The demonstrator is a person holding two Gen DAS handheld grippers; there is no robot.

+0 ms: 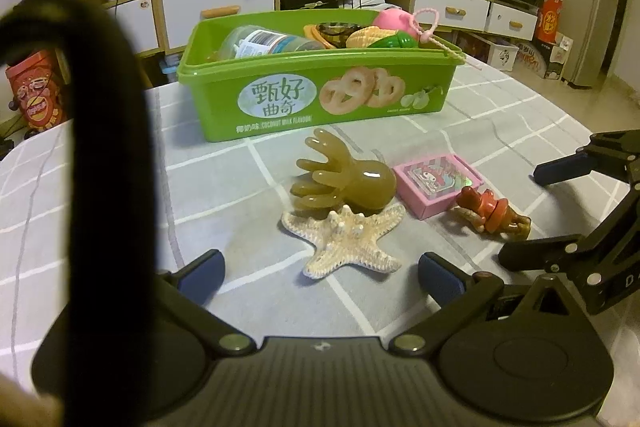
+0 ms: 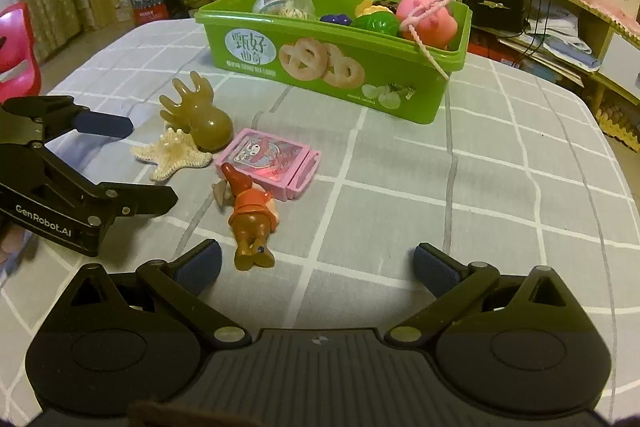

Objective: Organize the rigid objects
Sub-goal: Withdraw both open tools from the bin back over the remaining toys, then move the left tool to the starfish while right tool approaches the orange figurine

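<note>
Right wrist view: "GenRobot.AI" marks left tongs (image 2: 140, 163); green bin (image 2: 400, 99) reads "COCONUT MILK FLAVOUR".

"GenRobot.AI" on left gripper (image 2: 132, 163); "甄好曲奇" on green bin (image 1: 420, 67)

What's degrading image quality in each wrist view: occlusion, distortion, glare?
Left wrist view: a blurred black cable close to the lens blocks the left side; fisheye bends the shelves; a small highlight sits on the amber octopus toy. Right wrist view: unobstructed, tablecloth grid lines curve from distortion, dark vignette in the corners, glare on the pink card case. Both have a warm, dim cast.
</note>
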